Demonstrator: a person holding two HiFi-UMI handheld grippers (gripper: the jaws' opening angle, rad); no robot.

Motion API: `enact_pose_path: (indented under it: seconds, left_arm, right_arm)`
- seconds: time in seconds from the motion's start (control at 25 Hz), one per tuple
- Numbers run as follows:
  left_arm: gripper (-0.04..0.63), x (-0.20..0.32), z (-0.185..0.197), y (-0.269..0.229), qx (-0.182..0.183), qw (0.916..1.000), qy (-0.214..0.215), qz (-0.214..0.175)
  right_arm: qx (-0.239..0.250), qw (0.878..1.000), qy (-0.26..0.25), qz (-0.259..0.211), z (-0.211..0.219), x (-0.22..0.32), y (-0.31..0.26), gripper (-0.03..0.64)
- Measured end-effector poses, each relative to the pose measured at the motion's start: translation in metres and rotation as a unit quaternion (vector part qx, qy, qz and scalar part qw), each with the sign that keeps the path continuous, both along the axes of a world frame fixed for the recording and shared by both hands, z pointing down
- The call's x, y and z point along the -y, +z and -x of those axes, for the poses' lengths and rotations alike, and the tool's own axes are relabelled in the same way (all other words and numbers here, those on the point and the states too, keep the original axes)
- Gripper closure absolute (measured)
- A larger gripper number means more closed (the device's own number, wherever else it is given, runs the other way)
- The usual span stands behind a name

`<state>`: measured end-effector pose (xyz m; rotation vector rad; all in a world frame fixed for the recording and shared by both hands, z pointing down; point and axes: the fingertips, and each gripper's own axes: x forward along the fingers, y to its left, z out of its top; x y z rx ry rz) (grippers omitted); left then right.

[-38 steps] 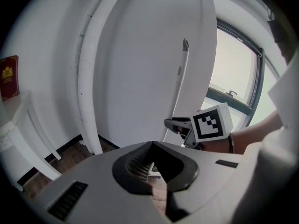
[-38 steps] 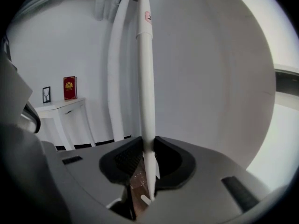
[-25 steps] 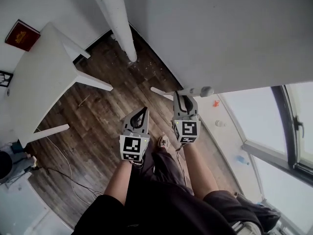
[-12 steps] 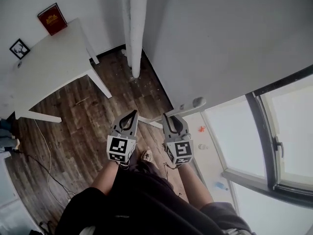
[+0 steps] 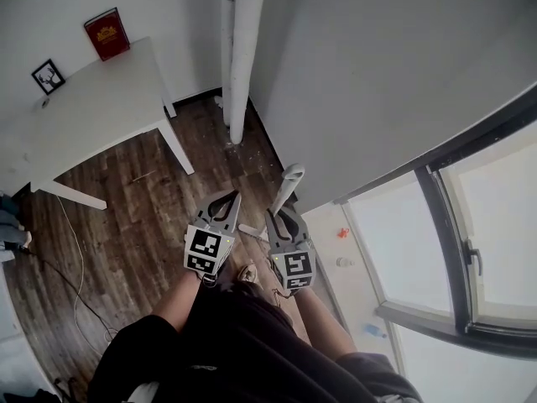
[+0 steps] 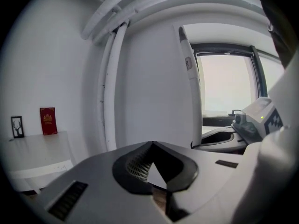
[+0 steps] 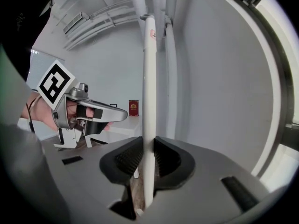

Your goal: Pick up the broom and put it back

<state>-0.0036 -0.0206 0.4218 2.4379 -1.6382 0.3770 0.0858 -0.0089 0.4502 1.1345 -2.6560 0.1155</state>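
While right gripper (image 7: pixel 148 155) fingers clamp the upright broom (image 7: pixel 148 78) beside the wall (image 7: pixel 215 78), and left gripper (image 6: pixel 152 146) fingers are closed, empty: carry vertical, grip firm.

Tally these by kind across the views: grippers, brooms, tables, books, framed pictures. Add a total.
grippers: 2, left gripper and right gripper
broom: 1
table: 1
book: 1
framed picture: 1
total: 6

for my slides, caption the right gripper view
Right gripper clamped on the white broom handle, with the left gripper shut and empty beside it.
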Motion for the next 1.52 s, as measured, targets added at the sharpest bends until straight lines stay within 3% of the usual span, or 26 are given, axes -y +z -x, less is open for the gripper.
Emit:
enact_pose_path:
  seconds: [0.24, 0.52, 0.68, 0.92, 1.28, 1.52]
  left_arm:
    - [0.595, -0.01, -0.005, -0.004, 0.012, 0.9999, 0.0, -0.008]
    - [0.594, -0.022, 0.005, -0.004, -0.017, 0.9992, -0.034, -0.013]
    - [0.594, -0.034, 0.024, 0.006, 0.004, 0.9986, -0.052, -0.005]
    - [0.594, -0.041, 0.064, 0.014, 0.005, 0.9967, -0.08, 0.007]
    - [0.594, -0.027, 0.138, 0.043, -0.047, 0.9961, -0.063, 0.04]
    - [0.594, 0.006, 0.181, 0.055, -0.051, 0.9973, -0.018, 0.05]
  right_arm:
    - [0.0, 1.0, 0.001, -0.001, 0.0, -0.008, -0.003, 0.529]
    - [0.028, 0.999, -0.004, -0.015, 0.006, -0.004, -0.013, 0.529]
    - [0.04, 0.999, 0.001, -0.01, 0.017, 0.006, -0.012, 0.528]
    - [0.045, 0.998, 0.031, 0.017, 0.034, 0.025, 0.003, 0.529]
    - [0.035, 0.992, 0.101, 0.073, 0.085, 0.065, 0.059, 0.529]
    - [0.025, 0.985, 0.148, 0.087, 0.118, 0.093, 0.075, 0.528]
